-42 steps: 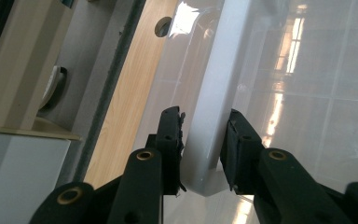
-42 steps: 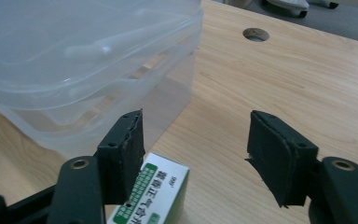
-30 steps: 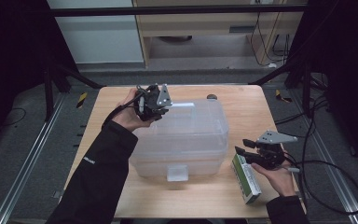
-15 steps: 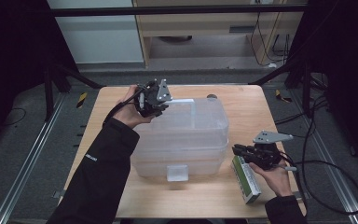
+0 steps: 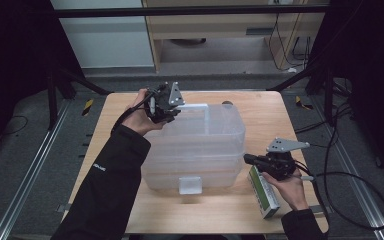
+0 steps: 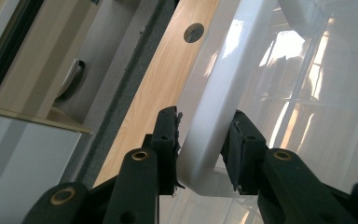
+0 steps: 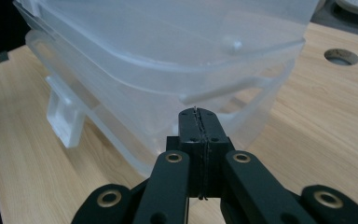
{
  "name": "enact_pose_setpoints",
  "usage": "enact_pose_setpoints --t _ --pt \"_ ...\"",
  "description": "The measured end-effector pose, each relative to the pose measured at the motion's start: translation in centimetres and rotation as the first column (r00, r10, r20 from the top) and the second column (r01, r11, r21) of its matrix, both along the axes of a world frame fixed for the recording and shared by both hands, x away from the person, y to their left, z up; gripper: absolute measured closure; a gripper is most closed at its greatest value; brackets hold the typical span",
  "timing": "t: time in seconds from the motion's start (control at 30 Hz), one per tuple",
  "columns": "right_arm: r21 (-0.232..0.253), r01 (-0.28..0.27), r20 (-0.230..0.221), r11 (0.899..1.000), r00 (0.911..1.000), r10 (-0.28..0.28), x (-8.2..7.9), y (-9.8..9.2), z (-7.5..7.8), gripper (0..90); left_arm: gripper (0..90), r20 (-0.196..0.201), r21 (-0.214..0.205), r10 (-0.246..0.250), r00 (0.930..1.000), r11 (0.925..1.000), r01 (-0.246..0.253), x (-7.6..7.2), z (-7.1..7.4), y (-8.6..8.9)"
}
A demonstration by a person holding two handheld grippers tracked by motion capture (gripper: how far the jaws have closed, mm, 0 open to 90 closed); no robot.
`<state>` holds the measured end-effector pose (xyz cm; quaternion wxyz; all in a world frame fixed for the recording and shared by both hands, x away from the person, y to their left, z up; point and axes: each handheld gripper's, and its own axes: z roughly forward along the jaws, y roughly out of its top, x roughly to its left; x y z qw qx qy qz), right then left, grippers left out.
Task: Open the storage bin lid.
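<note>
A clear plastic bin (image 5: 195,150) with its lid on stands in the middle of the wooden table (image 5: 265,115). My left gripper (image 5: 171,113) is at the bin's back left corner, shut on the white handle (image 5: 200,107). In the left gripper view the handle (image 6: 214,93) runs between the two jaws of my left gripper (image 6: 204,128). My right gripper (image 5: 247,159) is shut with nothing in it, its tip at the bin's right side near the rim. In the right gripper view its tip (image 7: 198,114) sits close against the bin (image 7: 168,56).
A green and white box (image 5: 264,192) lies on the table under the right hand, near the front right edge. The bin's front latch (image 5: 190,185) faces the person. A round hole (image 5: 226,103) is in the table behind the bin. Cables trail off to the right.
The left gripper has risen slightly with the white handle, which now stands up from the lid. The right gripper has edged left toward the bin's side.
</note>
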<state>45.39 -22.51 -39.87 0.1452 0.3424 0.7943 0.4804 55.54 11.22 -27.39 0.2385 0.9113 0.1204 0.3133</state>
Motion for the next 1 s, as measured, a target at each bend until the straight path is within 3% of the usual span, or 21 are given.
enact_pose_setpoints --t 0.3,0.6,1.0 --pt "0.017 0.008 0.022 1.0 0.9997 -0.008 0.2 0.4 0.4 90.0 66.9 -0.005 -0.01 0.003 1.0 0.9999 -0.003 0.0 -0.1 0.1" --pt "0.01 0.012 0.027 1.0 0.9996 -0.012 0.2 0.4 0.3 90.0 58.0 -0.013 -0.072 -0.009 0.9999 0.9974 0.008 -1.1 0.3 0.7" --pt "0.016 0.02 0.031 1.0 0.9993 -0.02 0.2 0.5 0.3 90.0 56.1 -0.012 -0.193 0.055 0.9984 0.9796 -0.056 -3.6 1.9 4.3"
